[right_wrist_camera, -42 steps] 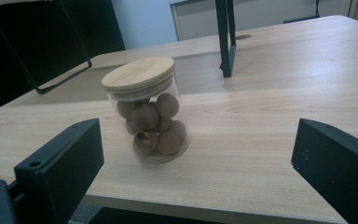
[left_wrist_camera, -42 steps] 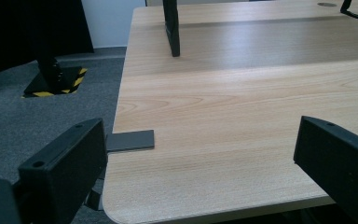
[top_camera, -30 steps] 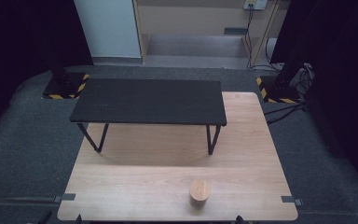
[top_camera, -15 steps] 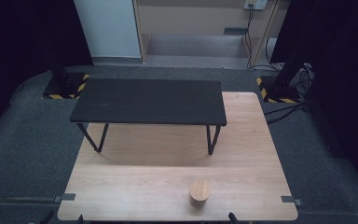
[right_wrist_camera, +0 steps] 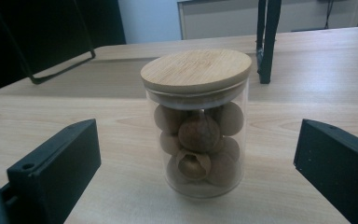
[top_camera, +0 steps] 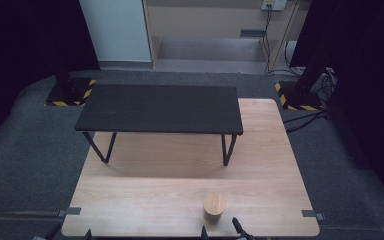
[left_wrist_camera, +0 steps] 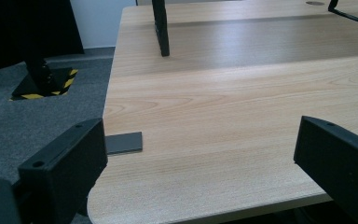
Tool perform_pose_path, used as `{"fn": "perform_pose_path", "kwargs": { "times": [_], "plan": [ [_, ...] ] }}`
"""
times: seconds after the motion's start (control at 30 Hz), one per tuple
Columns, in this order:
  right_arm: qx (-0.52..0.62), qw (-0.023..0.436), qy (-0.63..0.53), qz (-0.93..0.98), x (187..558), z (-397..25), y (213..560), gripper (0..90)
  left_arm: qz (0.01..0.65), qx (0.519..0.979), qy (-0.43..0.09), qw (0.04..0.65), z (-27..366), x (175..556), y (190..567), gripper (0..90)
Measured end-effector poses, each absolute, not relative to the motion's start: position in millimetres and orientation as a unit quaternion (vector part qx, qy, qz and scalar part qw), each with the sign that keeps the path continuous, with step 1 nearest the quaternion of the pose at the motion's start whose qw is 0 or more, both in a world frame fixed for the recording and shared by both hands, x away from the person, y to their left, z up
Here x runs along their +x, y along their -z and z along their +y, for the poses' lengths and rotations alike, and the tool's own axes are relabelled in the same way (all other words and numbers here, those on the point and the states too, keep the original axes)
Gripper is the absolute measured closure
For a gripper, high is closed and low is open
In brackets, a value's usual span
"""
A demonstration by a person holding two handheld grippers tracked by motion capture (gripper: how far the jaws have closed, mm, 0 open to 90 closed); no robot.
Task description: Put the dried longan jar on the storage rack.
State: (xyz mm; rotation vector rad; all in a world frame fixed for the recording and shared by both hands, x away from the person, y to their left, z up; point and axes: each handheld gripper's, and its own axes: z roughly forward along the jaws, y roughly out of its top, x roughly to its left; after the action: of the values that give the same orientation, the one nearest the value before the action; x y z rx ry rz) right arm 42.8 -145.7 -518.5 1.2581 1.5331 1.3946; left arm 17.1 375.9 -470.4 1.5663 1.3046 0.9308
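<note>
Glass jar (right_wrist_camera: 196, 125) with a round bamboo lid (right_wrist_camera: 196, 69), filled with brown walnuts (right_wrist_camera: 198, 134), stands upright on the light wooden table (top_camera: 145, 200) near its front edge, right of centre. In the right gripper view the right gripper (right_wrist_camera: 200, 161) faces the jar with its two black jaws spread wide, one to each side of the glass and clear of it. In the high view the tips of this gripper (top_camera: 221, 232) poke in at the bottom edge, just in front of the jar (top_camera: 214, 206). The left gripper (left_wrist_camera: 205, 158) hangs at the table's front left corner with its jaws also wide apart, nothing between them but bare wood; a small grey tape patch (left_wrist_camera: 124, 142) lies at the table edge beside its left jaw. Farther back, a low black bench-like shelf on thin metal legs (top_camera: 160, 108) stands across the rear of the table. Beyond the table lies grey carpet (top_camera: 30, 145), with yellow-and-black striped bases (top_camera: 70, 93) at either side.
</note>
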Motion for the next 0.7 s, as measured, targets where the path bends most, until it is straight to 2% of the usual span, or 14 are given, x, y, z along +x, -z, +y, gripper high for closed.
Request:
{"fn": "perform_pose_path", "kwargs": {
  "times": [0.43, 0.7],
  "plan": [
    [0.491, 0.377, -0.508, 0.599, 66.5, -115.7, 519.3, 0.7, 0.527, 0.629, -0.372, 0.434, 380.6, 15.6, 472.2, 1.3],
    [0.51, 0.399, -0.471, 0.599, 80.7, -100.9, 519.8, 5.1, 0.525, 0.63, -0.371, 0.435, 382.8, 18.8, 472.3, 1.2]
  ]
}}
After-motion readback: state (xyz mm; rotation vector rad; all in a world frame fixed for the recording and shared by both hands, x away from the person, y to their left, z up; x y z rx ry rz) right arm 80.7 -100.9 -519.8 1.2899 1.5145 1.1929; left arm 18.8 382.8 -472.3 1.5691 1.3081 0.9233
